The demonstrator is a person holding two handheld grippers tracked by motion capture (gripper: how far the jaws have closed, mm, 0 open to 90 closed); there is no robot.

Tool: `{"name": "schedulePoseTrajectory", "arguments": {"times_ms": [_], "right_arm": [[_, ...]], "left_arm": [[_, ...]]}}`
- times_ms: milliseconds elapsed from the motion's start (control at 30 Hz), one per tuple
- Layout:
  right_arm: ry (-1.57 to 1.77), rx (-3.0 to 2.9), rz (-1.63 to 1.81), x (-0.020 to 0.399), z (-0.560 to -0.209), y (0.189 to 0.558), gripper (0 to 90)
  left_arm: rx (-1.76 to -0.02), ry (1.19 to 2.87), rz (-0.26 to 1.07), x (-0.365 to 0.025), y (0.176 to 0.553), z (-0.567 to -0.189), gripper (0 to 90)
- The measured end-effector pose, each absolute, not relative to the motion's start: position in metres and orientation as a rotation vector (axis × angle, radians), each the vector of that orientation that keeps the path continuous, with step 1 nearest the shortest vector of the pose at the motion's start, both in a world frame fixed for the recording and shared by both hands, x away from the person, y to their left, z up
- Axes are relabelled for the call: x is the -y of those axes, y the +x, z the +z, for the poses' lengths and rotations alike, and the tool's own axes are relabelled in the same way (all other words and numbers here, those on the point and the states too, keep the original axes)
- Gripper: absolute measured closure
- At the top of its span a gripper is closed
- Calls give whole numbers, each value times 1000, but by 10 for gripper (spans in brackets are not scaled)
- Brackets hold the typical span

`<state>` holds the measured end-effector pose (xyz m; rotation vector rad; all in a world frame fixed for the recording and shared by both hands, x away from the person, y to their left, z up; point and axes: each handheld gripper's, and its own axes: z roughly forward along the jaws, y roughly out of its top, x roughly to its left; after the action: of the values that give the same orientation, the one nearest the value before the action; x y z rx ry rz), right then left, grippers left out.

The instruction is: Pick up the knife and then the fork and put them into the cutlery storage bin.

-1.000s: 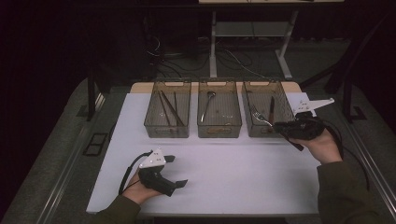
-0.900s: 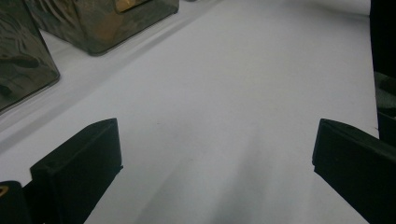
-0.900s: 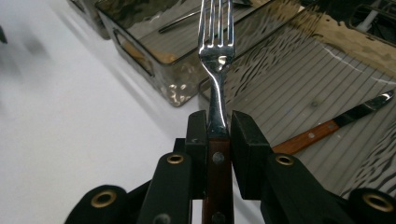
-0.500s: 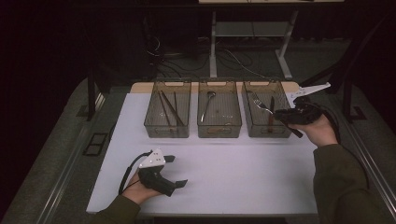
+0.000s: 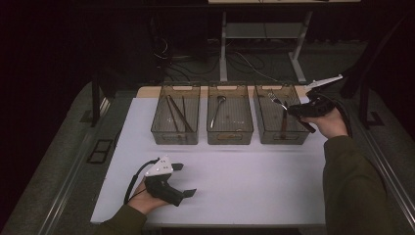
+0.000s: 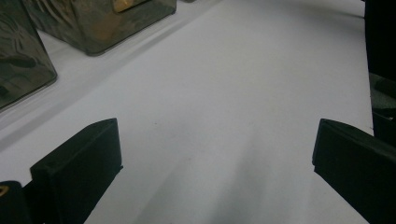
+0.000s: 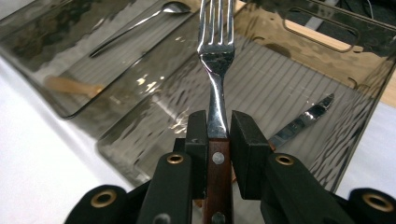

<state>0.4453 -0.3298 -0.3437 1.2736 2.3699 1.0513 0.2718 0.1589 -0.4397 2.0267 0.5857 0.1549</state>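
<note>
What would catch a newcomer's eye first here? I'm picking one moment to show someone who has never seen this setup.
The fork stands out first, clamped by its wooden handle in the right gripper and held over the right-hand bin, where a knife lies. Next comes the row of three clear bins at the far edge of the white table, the middle bin holding a spoon. The left gripper rests near the front edge, jaws wide apart.

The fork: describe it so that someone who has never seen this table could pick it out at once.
Three smoky clear plastic bins stand in a row at the far side of the white table. Above the right-hand bin, the right claw is shut on a silver four-tined fork with a riveted brown wooden handle. It is the only utensil in the air; the spoon and knife lie inside bins.
</note>
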Motion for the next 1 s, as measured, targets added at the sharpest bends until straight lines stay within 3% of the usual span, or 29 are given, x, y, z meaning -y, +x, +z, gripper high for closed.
{"name": "schedulePoseTrajectory", "arguments": {"times_ms": [900, 1000], "right_arm": [[1374, -2404, 991, 314, -389, 492, 770], [1386, -2428, 994, 312, -392, 493, 718]], "left_arm": [[-617, 2025, 159, -166, 268, -442, 6], [-617, 2028, 159, -166, 268, -442, 6]]}}
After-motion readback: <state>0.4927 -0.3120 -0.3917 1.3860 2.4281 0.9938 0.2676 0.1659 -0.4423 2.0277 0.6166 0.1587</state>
